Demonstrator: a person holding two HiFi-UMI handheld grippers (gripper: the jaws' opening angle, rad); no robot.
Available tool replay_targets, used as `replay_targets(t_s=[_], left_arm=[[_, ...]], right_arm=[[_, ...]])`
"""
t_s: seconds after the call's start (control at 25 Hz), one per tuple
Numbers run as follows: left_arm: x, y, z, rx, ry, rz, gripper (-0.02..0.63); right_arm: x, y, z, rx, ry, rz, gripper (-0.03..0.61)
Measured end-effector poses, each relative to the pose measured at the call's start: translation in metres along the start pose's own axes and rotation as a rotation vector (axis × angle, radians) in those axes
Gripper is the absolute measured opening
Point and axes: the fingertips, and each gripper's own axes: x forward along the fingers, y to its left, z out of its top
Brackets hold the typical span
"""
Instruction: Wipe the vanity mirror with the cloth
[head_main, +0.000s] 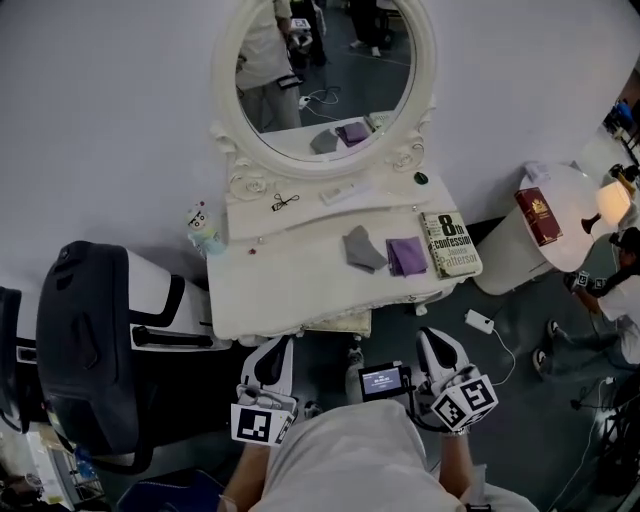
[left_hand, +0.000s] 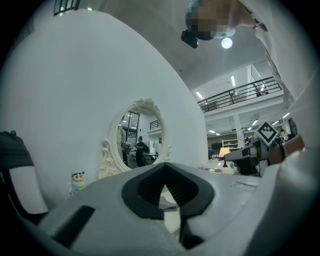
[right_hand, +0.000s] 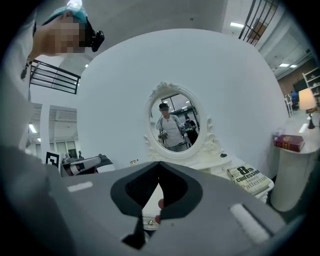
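A plain white wall (head_main: 120, 120) runs behind everything. To the left stands a bulky black-and-white chair (head_main: 85, 340), hard against the end of the white vanity counter (head_main: 280, 290). At the back of the counter rises the oval vanity mirror (head_main: 325, 80) in its carved white frame, showing the room and a person standing in it. Off to the right is a round white side table (head_main: 520, 255) with a red book (head_main: 539, 216) on it and a lit lamp (head_main: 612, 203) near it.

Down at the near edge, the person holds both tools short of the counter, pointing towards it. The left tongs (head_main: 272, 352) are closed tip to tip with nothing in them; the right tongs (head_main: 434, 345) are the same, pinched together and empty. A small lit screen (head_main: 384, 380) sits between them.

On the counter's right end lies a paperback (head_main: 449, 244), face up. Just beside it is a purple cloth (head_main: 406, 256), and touching that on its left a crumpled grey cloth (head_main: 363, 249); both rest flat in front of the mirror, well apart from either tongs.

Smaller still: a little cartoon figurine (head_main: 203, 228) at the counter's left corner, a black-handled tool (head_main: 284, 202) near the mirror's foot, and a dark knob (head_main: 421, 179) on the right.
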Motion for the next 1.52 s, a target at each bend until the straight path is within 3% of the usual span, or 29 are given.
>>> replay_targets(t_s=[0.28, 0.64, 1.08, 1.32, 1.52], left_arm=[[0.077, 0.019, -0.004, -0.021, 0.025, 0.117, 0.006], [0.14, 0.024, -0.013, -0.026, 0.037, 0.206, 0.006], [0.186, 0.047, -0.025, -0.028, 0.064, 0.178, 0.006], [0.202, 0.062, -0.034, -0.056, 0.084, 0.151, 0.006], [0.201, 0.079, -0.043, -0.068, 0.111, 0.169, 0.006]], right_arm=[[0.099, -0.069, 0.03, -0.056, 0.066, 0.138, 0.009], [0.195, -0.114, 0.016, -0.252, 0.247, 0.323, 0.021], [0.283, -0.146, -0.065, -0.275, 0.497, 0.361, 0.121], [0.305, -0.162, -0.136, -0.341, 0.715, 0.36, 0.22], [0.333, -0.168, -0.184, -0.386, 0.856, 0.382, 0.243]])
